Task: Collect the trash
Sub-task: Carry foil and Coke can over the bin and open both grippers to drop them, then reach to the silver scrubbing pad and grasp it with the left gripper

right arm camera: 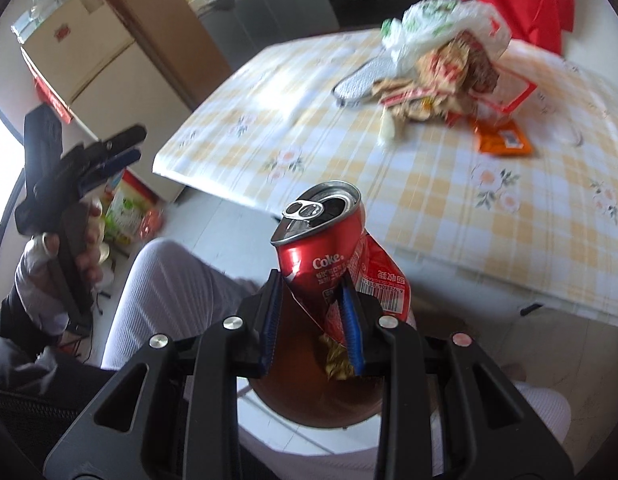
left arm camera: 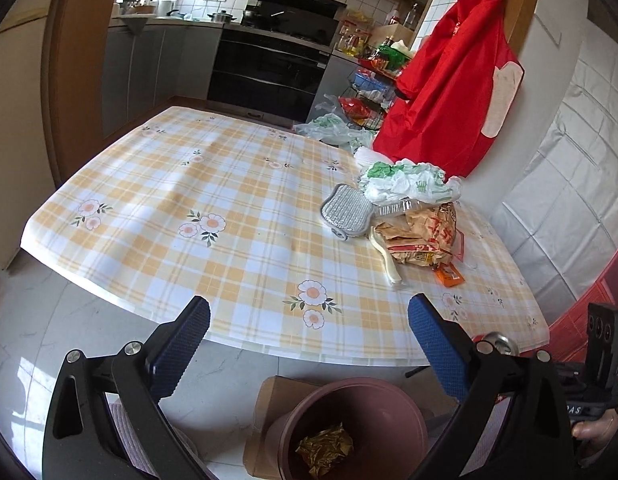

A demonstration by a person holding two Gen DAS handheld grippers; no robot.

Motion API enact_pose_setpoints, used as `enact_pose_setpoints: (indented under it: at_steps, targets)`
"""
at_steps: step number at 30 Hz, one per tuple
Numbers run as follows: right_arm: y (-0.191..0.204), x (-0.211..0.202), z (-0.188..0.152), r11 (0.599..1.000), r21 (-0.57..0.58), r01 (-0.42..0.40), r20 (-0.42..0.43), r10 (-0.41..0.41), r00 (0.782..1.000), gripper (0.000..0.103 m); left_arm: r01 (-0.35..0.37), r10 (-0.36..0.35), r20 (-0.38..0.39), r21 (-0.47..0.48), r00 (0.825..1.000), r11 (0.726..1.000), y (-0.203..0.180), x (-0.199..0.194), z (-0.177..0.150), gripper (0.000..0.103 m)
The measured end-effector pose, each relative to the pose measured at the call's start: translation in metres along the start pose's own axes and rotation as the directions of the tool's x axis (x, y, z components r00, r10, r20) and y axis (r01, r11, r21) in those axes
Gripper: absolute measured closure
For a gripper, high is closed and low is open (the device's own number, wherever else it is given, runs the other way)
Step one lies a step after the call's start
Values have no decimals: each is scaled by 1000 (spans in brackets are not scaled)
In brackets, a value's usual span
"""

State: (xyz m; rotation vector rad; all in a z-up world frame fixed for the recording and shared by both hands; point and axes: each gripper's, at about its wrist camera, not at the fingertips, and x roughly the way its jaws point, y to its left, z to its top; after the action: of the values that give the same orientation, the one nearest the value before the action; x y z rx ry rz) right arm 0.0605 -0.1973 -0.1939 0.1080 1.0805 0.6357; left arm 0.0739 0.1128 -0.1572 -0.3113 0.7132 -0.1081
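Observation:
My right gripper is shut on a crushed red Coke can and holds it over the brown trash bin, which has a gold wrapper in it. My left gripper is open and empty, just off the table's near edge, above the same bin with the gold wrapper. On the table lie crumpled paper wrappers, a white plastic bag, an orange packet and a white stick-like piece.
The checked tablecloth table fills the middle. A silver mesh pad lies by the trash pile. A red apron hangs at the right. Cardboard lies under the bin. Kitchen counters and an oven stand behind.

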Motion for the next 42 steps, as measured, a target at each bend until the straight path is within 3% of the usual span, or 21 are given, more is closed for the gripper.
enact_pose_setpoints:
  at_steps: [2,4,7,9,17,24,30,35,42]
  targets:
    - [0,5,-4,1000,14,-12,-27,13,1000,65,-4,4,-8,-6,1000,1000,0,2,-2,6]
    - [-2,6,-4,1000,21,-8,-26,8,1000,41,-2,2,-12,-11,1000,1000,1,4,-2,6]
    - [-6,-1,0,999,47,19,12,-19,1000,17,0,0,-10,-7,1000,1000,0,5,-2,6]
    - [-10,-7,6,997,60,57,43,-60,997,7,2,-2,-2,5,1000,1000,-2,4,-3,6]
    - [-20,-13,18,974,30,224,82,-226,971,6,-10,10,0,9,1000,1000,-1,6,-4,6]
    - [-38,-11,22,943,88,322,97,-330,939,6,-18,18,-18,21,1000,1000,-1,12,-4,6]
    - [-54,-15,27,926,137,351,129,-368,921,6,-28,30,-35,45,999,999,-5,23,-2,6]
    - [-69,-16,33,925,181,334,155,-362,919,6,-34,38,-48,83,998,996,-13,37,1,6]
    - [-93,-14,45,918,249,307,167,-353,920,6,-31,45,-55,221,997,975,-41,77,13,6]
